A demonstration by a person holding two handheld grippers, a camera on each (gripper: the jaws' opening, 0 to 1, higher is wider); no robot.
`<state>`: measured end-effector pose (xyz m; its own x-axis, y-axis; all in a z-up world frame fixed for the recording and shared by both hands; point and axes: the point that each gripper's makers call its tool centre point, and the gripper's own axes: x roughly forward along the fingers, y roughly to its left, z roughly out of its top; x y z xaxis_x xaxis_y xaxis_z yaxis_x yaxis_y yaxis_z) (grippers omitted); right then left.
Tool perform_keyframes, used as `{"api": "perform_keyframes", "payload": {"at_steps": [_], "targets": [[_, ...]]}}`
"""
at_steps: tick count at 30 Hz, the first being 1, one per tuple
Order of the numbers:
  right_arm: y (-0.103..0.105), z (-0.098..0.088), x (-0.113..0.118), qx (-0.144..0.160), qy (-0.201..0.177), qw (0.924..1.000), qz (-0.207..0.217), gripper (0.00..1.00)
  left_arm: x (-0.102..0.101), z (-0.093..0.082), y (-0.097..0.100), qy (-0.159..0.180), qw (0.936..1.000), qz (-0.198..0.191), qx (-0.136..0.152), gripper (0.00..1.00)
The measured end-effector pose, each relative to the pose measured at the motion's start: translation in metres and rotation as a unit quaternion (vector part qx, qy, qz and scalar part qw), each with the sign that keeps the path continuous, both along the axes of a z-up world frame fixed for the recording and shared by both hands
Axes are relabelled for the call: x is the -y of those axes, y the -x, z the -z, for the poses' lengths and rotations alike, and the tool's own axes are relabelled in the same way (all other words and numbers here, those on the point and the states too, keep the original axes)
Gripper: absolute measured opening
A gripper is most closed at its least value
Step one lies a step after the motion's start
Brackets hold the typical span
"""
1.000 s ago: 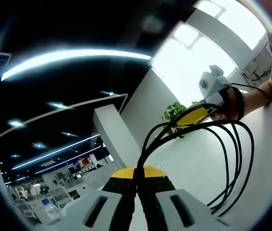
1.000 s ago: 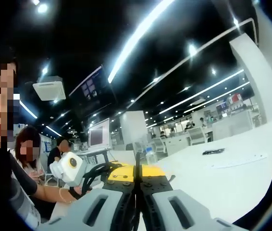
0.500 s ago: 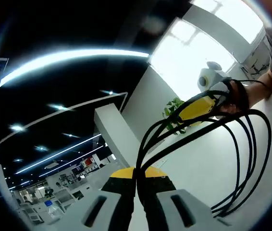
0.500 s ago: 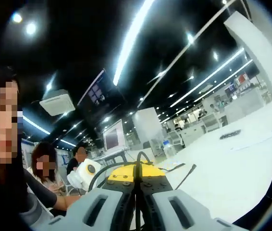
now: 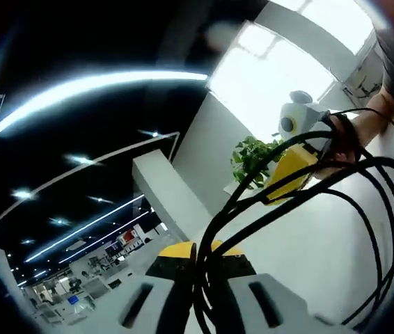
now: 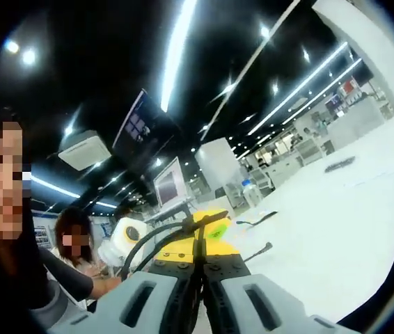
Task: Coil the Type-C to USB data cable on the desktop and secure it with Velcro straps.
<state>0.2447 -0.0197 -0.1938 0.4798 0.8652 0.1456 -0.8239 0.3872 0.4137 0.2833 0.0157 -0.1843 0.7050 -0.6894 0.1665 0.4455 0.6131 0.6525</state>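
Between both grippers hangs the black cable (image 5: 364, 209): left gripper (image 5: 198, 275) and right gripper (image 6: 198, 268) each clamped on it. Keep loops even, grip firm before strapping.

Bg: potted green plant (image 5: 251, 161) by the bright window (image 5: 291, 66), white pillar (image 5: 166, 191) left of it. Right gripper view: wall screen (image 6: 143, 130) overhead, ceiling AC unit (image 6: 85, 149) to its left, monitor (image 6: 169, 184) on far desk, small dark object (image 6: 339, 165) far right on white table (image 6: 336, 229).
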Motion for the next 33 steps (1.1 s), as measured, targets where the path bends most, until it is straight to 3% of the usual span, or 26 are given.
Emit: {"api": "perform_keyframes", "payload": {"at_steps": [1,12,14,18,21,26,30,33], "targets": [[0.000,0.002,0.000,-0.002,0.005,1.0000,0.003,0.02,0.001,0.003,0.000,-0.022,0.9997,-0.006,0.007,0.05],[-0.006,0.006,0.003,0.044,0.051,0.9968,0.043,0.05,-0.001,0.005,-0.001,-0.037,0.9993,-0.002,-0.008,0.04],[-0.014,-0.001,0.013,0.031,0.026,0.9973,0.061,0.10,-0.003,0.002,-0.002,-0.035,0.9993,-0.004,-0.008,0.04],[-0.034,-0.011,0.040,0.000,-0.027,0.9945,0.101,0.10,-0.007,-0.006,0.000,-0.028,0.9996,-0.004,-0.003,0.04],[-0.052,0.003,0.054,-0.038,-0.033,0.9905,0.128,0.10,-0.005,-0.015,0.007,-0.013,0.9998,0.012,0.001,0.04],[-0.059,0.048,0.030,-0.131,-0.013,0.9864,0.098,0.12,0.010,-0.021,0.023,-0.004,0.9987,0.049,0.008,0.04],[-0.060,0.067,0.006,-0.134,0.026,0.9871,0.083,0.18,0.020,-0.023,0.031,-0.009,0.9972,0.073,0.011,0.04],[-0.058,0.073,-0.008,-0.138,0.032,0.9877,0.067,0.22,0.027,-0.023,0.038,-0.008,0.9958,0.091,0.008,0.04]]}}
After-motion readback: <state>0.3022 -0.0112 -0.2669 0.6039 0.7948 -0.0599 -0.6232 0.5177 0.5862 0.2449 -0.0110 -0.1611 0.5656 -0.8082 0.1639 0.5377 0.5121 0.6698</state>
